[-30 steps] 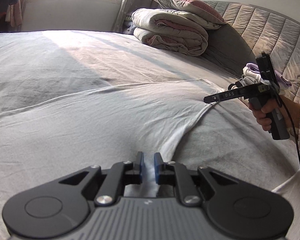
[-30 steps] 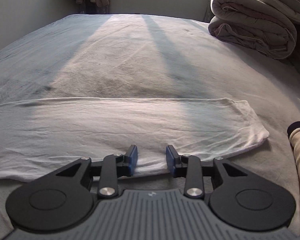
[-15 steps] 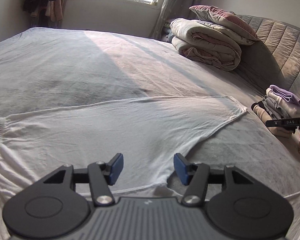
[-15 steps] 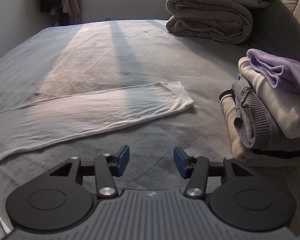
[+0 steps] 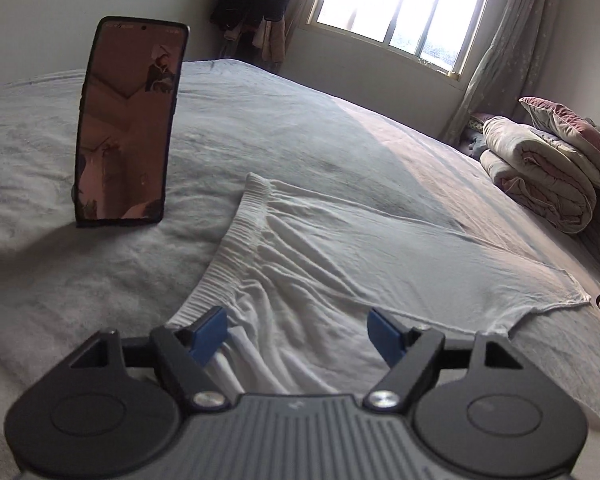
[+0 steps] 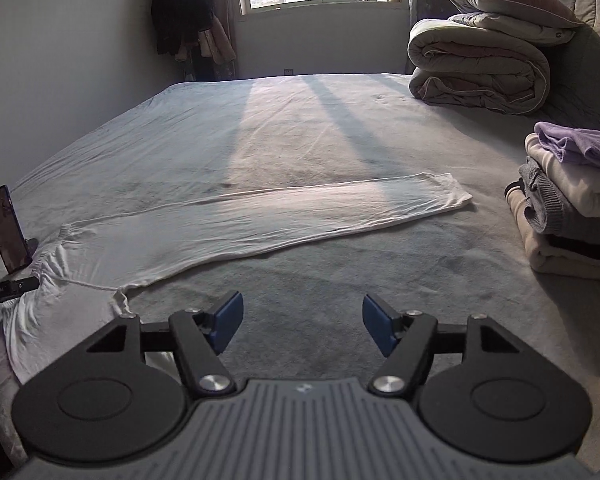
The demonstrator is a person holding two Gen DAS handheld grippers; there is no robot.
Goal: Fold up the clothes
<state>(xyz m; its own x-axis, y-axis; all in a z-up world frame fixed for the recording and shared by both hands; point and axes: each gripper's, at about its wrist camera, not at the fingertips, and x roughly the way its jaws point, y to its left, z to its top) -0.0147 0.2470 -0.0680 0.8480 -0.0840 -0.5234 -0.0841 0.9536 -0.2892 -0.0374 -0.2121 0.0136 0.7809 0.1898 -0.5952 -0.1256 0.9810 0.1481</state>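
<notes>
Facing right, only the right tool (image 6: 303, 326) sees folded clothes (image 6: 572, 200).

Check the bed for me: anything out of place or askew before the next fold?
One oddity: a phone stands upright on the bed right beside the waistband of the white trousers, where a fold could knock it over. The trousers lie flat, and the folded stack looks tidy.

1. A small white label on the black tool (image 6: 8, 290) at the left edge of the right wrist view carries print too small to read.
2. No other text is legible.
</notes>
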